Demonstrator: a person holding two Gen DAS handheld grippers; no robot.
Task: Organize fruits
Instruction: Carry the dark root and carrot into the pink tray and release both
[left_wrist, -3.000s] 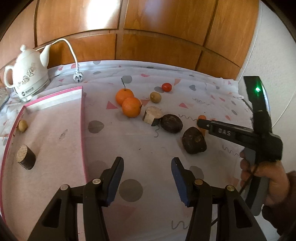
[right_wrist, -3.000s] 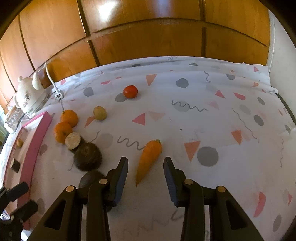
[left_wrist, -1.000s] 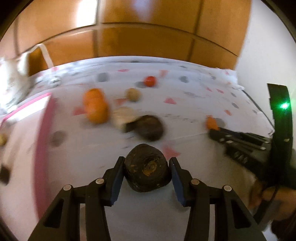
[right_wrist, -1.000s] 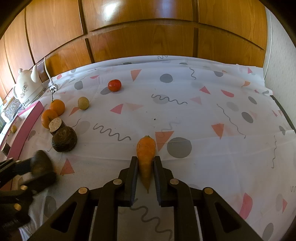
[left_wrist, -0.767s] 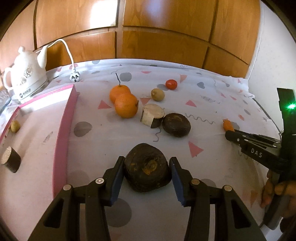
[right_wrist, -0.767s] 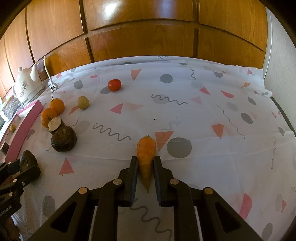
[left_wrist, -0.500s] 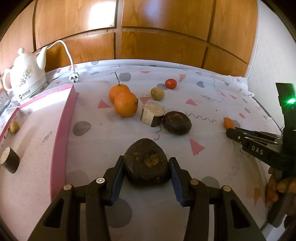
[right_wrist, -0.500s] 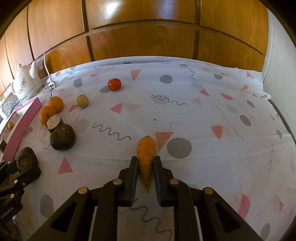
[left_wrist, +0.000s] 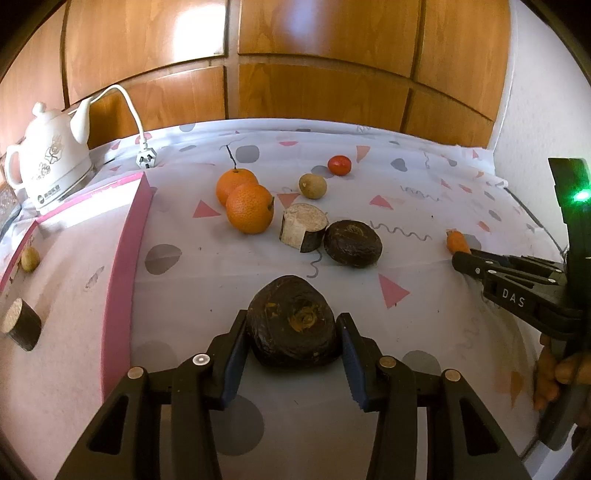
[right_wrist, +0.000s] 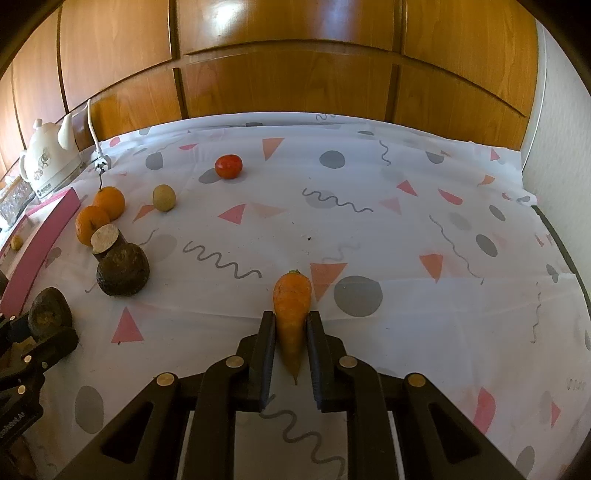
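Note:
My left gripper (left_wrist: 291, 325) is shut on a dark brown round root (left_wrist: 292, 319), held just above the patterned cloth. My right gripper (right_wrist: 290, 321) is shut on an orange carrot (right_wrist: 291, 301), thick end pointing away. In the left wrist view the right gripper (left_wrist: 461, 258) shows at the right with the carrot's top (left_wrist: 456, 240) poking out. On the cloth lie two oranges (left_wrist: 248, 208), a cut pale-faced piece (left_wrist: 303, 232), a second dark root (left_wrist: 352, 243), a small tan fruit (left_wrist: 312, 185) and a red tomato (left_wrist: 339, 164).
A pink-edged mat (left_wrist: 122, 258) at the left carries a small tan fruit (left_wrist: 30, 258) and a dark cut piece (left_wrist: 20, 328). A white kettle (left_wrist: 51, 162) with cord and plug (left_wrist: 147, 159) stands at the back left. Wooden panels (left_wrist: 314, 85) close the back, a white wall (left_wrist: 546, 122) the right.
Three seconds ago both grippers were open over the cloth; each has since shut, left on the dark root, right on the carrot. Over the last second the views barely shift.

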